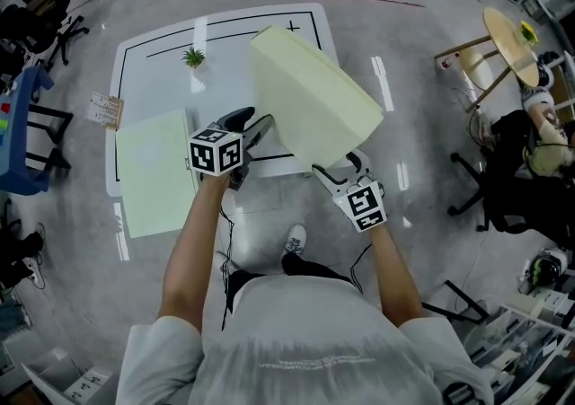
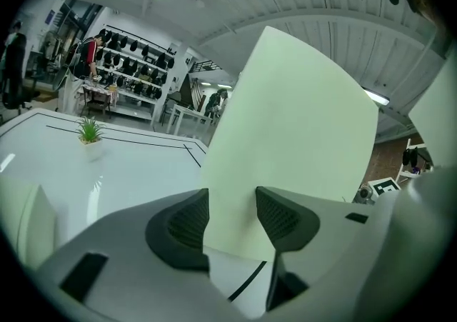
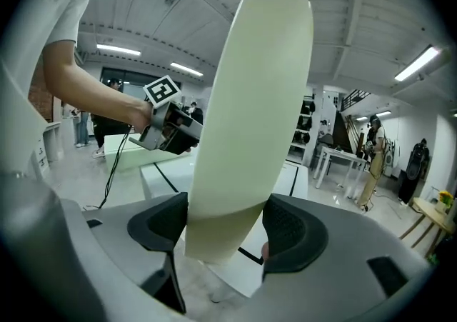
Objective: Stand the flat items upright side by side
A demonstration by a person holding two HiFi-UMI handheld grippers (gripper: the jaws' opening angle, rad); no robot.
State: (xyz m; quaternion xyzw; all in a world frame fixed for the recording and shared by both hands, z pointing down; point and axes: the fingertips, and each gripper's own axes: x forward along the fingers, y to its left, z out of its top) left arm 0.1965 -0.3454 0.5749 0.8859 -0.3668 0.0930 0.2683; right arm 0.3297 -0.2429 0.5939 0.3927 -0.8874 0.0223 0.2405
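Note:
A thick pale green foam slab (image 1: 314, 98) is held tilted in the air over the near right part of the white table (image 1: 225, 44). My left gripper (image 1: 256, 129) grips its near left edge; in the left gripper view the slab (image 2: 300, 135) sits between the two dark pads (image 2: 182, 224), and the gripper (image 2: 232, 217) is shut on it. My right gripper (image 1: 337, 170) holds the lower near corner, and in the right gripper view the slab (image 3: 257, 99) fills the gap of that gripper (image 3: 225, 224). A second green slab (image 1: 153, 170) lies flat at the table's left edge.
A small potted plant (image 1: 193, 57) stands at the table's far left. A card holder (image 1: 106, 110) hangs off the left edge. A blue cart (image 1: 22, 125) stands on the left, a round stool (image 1: 508, 44) and a seated person (image 1: 539, 161) on the right.

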